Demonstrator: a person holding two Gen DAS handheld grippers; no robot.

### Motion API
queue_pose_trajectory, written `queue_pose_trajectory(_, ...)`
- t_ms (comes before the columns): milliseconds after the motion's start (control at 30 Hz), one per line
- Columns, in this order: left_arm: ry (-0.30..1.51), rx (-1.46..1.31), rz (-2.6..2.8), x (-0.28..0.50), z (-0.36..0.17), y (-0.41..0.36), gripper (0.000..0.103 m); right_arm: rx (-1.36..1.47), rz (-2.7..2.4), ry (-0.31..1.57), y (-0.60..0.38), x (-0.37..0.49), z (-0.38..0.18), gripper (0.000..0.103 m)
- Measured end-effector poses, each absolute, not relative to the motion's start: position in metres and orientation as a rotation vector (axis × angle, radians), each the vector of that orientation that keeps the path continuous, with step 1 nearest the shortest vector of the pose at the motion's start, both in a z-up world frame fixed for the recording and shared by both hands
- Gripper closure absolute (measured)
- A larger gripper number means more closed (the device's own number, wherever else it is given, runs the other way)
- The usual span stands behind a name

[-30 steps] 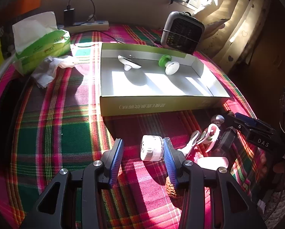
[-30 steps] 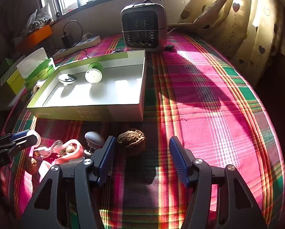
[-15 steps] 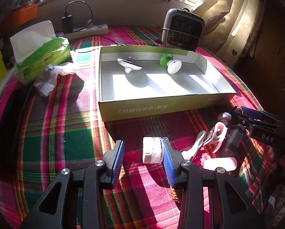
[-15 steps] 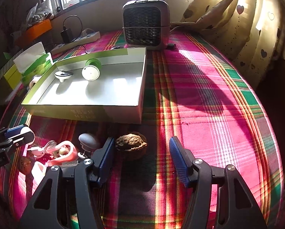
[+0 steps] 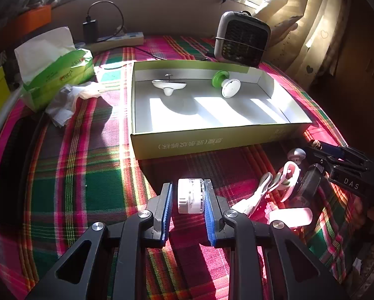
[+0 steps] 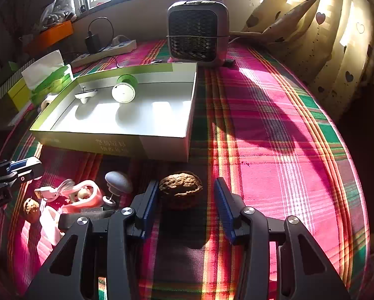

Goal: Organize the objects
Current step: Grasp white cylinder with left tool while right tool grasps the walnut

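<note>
Closing around a small white round device (image 5: 190,196) low in the centre of the left wrist view, left gripper (image 5: 188,197) with jaws narrowed: right pad against the device's side, left pad just short of it, a sliver of plaid cloth showing between. Resting on the plaid-covered counter (image 5: 87,175), that device, just in front of the green cardboard box (image 5: 212,142). Closing likewise in the right wrist view, right gripper (image 6: 187,195) with jaws about half open around a walnut (image 6: 180,183) at lower centre; left pad touching or nearly touching the shell, right pad clearly apart from it. Lying inside the box toward its far wall, a white spinning-top-like piece (image 5: 169,85) and a green-and-white round gadget (image 5: 225,83). Clustered at lower left of the right wrist view, a pink-and-white clip-like item (image 6: 84,196), a grey mushroom-shaped knob (image 6: 118,182) and a second walnut (image 6: 31,208). Standing behind the box, a small heater (image 6: 198,33); at upper left, a tissue pack (image 5: 54,62).
</note>
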State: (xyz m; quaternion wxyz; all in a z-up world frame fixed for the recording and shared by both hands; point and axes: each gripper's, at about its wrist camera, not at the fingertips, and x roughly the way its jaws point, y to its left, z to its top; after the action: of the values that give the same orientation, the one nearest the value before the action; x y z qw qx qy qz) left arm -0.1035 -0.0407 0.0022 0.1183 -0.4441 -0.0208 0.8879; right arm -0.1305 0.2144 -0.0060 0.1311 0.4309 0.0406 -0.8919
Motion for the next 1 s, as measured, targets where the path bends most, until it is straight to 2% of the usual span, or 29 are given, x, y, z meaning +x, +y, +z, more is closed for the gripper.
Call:
queue_pose_trajectory(167,-0.061,-1.299,2.596,-0.1034,0.0022,-0.0403,0.087,1.247,-2.592,0.119,0.2154,-0.1305,-0.0056,0.069)
queue_pose_trajectory(1000,-0.067,-1.299,2.592,-0.103,0.0033,-0.0399,0.087,1.243,-2.595,0.111,0.2166,-0.1288,-0.0035,0.069)
